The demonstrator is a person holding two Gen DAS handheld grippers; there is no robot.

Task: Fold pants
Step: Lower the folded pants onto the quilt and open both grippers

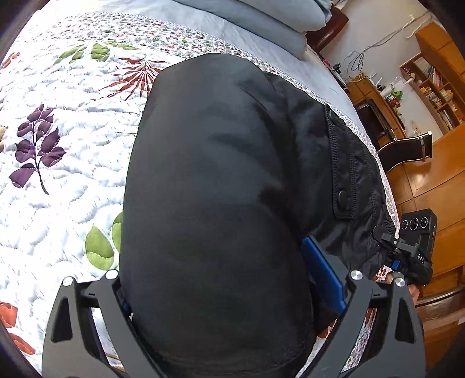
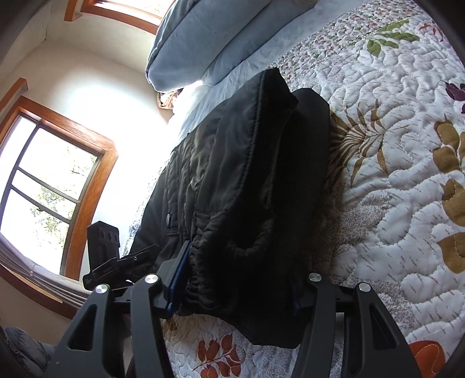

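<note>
The black padded pants (image 1: pixel 221 180) lie folded in a thick bundle on the flowered quilt (image 1: pixel 58 186). My left gripper (image 1: pixel 215 261) straddles the near end of the bundle. Its jaws stand wide, and the inner face of the right blue pad (image 1: pixel 322 273) shows bare beside the fabric. The right gripper's body (image 1: pixel 407 250) sits at the elastic waistband on the right edge. In the right wrist view the pants (image 2: pixel 247 174) rise as a dark heap. My right gripper (image 2: pixel 241 279) is shut on the gathered waistband, with its blue left pad (image 2: pixel 177 279) against the cloth. The left gripper's body (image 2: pixel 110 258) shows beyond.
Blue folded bedding and pillows (image 1: pixel 261 26) lie at the head of the bed. Wooden shelves (image 1: pixel 430 87) and a chair (image 1: pixel 407 148) stand past the bed's right edge. A wood-framed window (image 2: pixel 49 189) is on the wall. The quilt (image 2: pixel 392 203) stretches to the right of the pants.
</note>
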